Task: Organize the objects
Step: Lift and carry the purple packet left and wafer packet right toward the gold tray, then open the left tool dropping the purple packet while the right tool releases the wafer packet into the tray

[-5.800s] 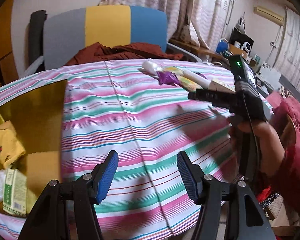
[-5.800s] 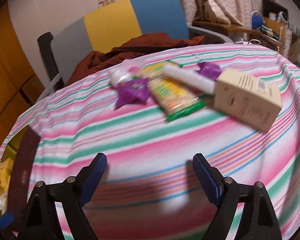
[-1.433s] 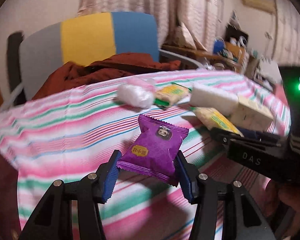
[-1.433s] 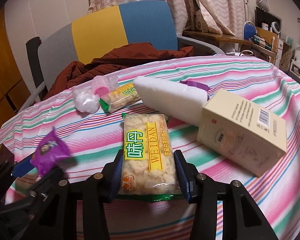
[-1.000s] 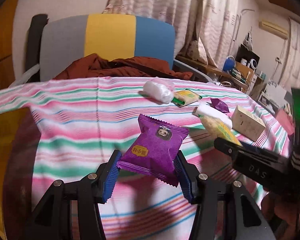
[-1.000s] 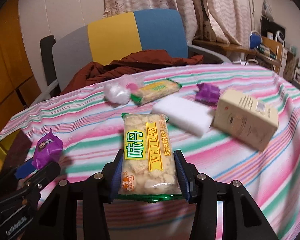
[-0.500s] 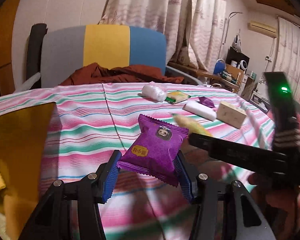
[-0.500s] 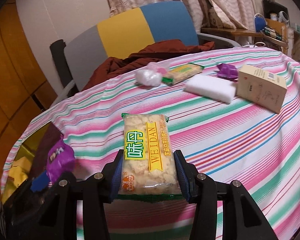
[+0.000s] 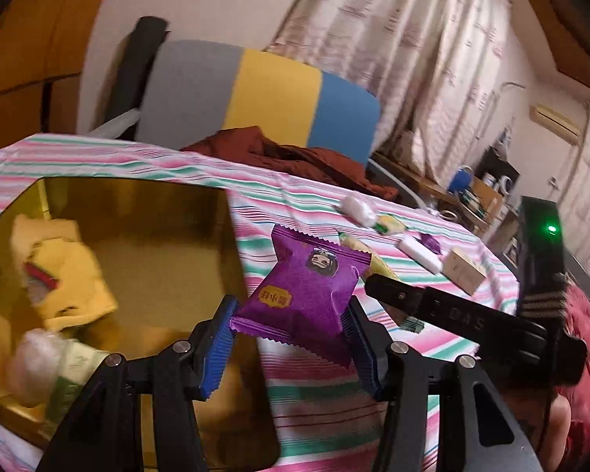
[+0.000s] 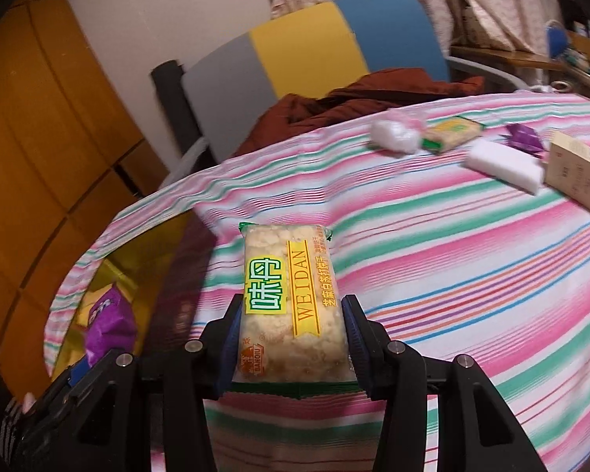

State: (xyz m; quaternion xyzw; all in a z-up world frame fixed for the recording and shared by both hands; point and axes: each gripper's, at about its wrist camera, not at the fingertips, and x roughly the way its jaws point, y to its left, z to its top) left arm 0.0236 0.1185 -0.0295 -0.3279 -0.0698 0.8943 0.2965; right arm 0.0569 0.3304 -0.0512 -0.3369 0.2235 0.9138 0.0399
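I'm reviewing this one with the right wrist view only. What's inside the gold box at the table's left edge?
Observer: The left wrist view looks into the gold box: a yellow packet and a white-wrapped snack lie inside.
Reviewer: Is the purple snack packet gripped squarely?
Observer: The left gripper pinches the purple snack packet by its lower corners, tilted.
Reviewer: Over the box yet?
Observer: It appears just right of the box's near edge, above the striped tablecloth.

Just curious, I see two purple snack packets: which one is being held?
The larger purple packet, clamped in the left gripper beside the gold box. The small purple packet lies loose on the striped cloth near the white block.
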